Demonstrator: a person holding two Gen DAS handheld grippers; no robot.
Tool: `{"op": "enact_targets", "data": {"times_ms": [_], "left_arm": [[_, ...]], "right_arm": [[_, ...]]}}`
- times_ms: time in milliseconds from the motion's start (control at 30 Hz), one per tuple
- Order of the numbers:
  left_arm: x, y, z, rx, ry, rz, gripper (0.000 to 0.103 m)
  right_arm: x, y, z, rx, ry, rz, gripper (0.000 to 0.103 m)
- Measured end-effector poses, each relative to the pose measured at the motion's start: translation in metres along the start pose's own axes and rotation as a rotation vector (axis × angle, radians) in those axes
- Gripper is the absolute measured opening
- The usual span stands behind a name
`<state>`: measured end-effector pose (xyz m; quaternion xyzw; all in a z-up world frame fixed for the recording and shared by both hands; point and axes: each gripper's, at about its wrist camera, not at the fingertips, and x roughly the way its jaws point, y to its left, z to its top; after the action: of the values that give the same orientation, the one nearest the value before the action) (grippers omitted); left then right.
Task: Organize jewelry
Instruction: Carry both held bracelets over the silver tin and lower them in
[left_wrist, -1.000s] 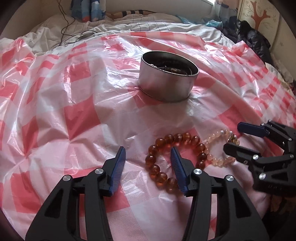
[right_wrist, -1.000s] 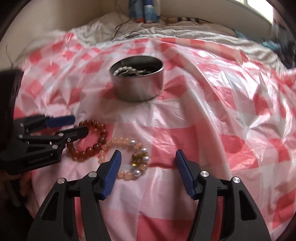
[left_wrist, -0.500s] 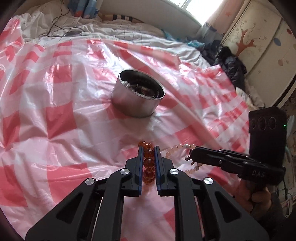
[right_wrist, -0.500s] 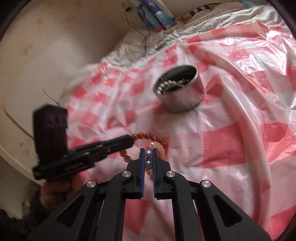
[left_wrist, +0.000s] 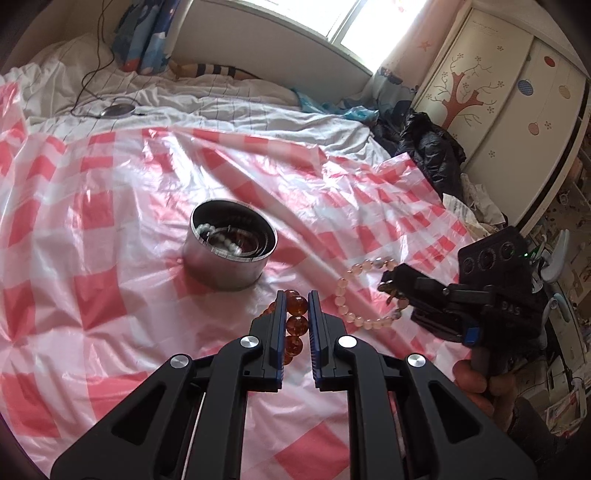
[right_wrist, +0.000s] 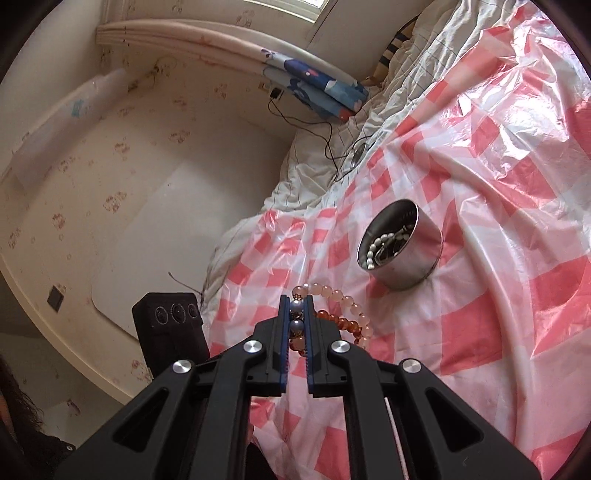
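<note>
Left gripper: jaws nearly closed, having just been closing, clamped on the amber round-bead bracelet; three beads are seen in line between the blue pads, the rest hanging below.
Right gripper: jaws nearly closed, having just been closing, pinched on the pale pink and pearl bead bracelet; grey pearls are held between the pads, the pink loop curving out to the right.
Bracelets: both are lifted above the red-and-white checked plastic sheet.
Tin: the round shiny metal tin stands on the sheet beyond both grippers, with white beads inside.
Background: rumpled white bedding lies behind.
</note>
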<state>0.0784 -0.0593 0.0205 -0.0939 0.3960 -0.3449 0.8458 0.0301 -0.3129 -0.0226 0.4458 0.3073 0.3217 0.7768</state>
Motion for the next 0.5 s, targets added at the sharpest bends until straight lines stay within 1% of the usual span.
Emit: {"op": "enact_targets", "data": {"times_ms": [133,200,267,500], "left_arm": [[0.002,-0.013,0.013,0.035,-0.024,0.012,0.01],[0.005,-0.02,0.02,0.063,-0.028,0.029,0.01],[0.01,-0.023,0.028,0.075,-0.029,0.029,0.01],[0.026,-0.003,0.064,0.059,-0.046,0.026,0.01]], "right_arm": [[0.0,-0.008,0.011,0.032,-0.016,0.011,0.008],[0.0,-0.011,0.016,0.041,-0.02,0.011,0.008],[0.003,-0.015,0.023,0.051,-0.021,0.012,0.008],[0.016,-0.022,0.044,0.053,-0.025,0.021,0.008]]}}
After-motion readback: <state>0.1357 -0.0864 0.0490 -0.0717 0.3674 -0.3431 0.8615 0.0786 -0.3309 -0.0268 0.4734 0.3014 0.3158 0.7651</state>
